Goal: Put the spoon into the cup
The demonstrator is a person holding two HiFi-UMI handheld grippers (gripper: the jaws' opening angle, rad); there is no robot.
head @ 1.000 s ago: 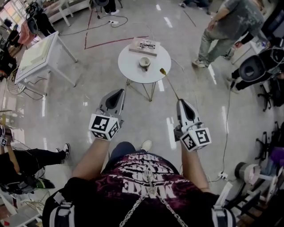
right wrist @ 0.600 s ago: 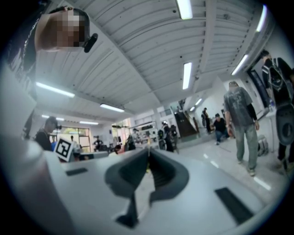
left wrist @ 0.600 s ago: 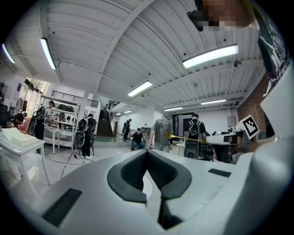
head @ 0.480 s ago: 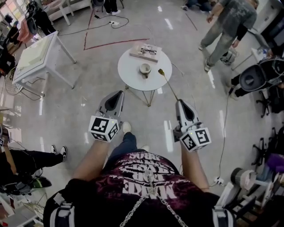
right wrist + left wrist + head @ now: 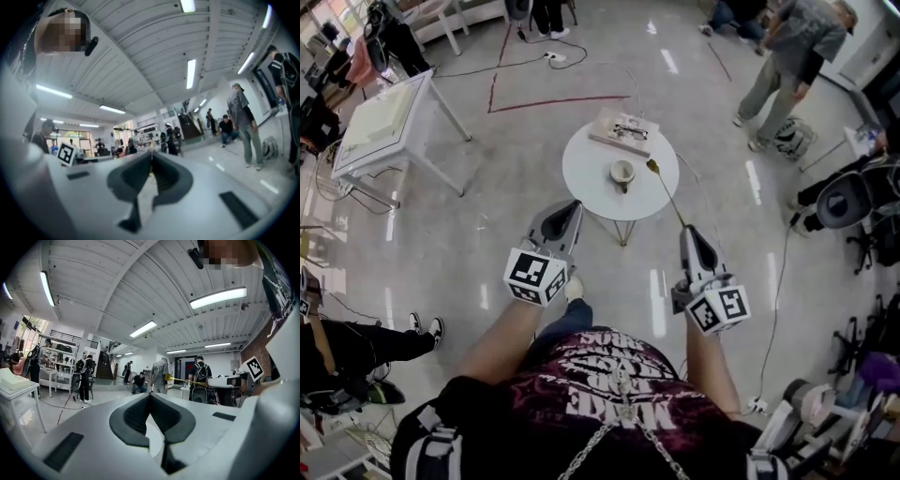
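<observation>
Gold spoon [image 5: 667, 196] gripped in right gripper [image 5: 688, 232] jaws, bowl right of cup [image 5: 622, 172] on white counter [image 5: 586, 161]. Left gripper [image 5: 570, 208] jaws closed, empty. Shirt lettering: we cannot read it.

Bright ceiling strips [image 5: 218, 297], fisheye edges, rt view blurry

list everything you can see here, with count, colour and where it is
round table: one, white, on the floor ahead
cup: one, pale, middle of the round table
glasses: one pair, dark, on a flat pale thing at the round table's far edge
spoon: one, gold, long handle, bowl over the round table right of the cup
rectangular table: one, white, far left
standing person: one, grey clothes, upper right
left gripper: one, grey, shut, empty
right gripper: one, grey, shut on the spoon's handle
</observation>
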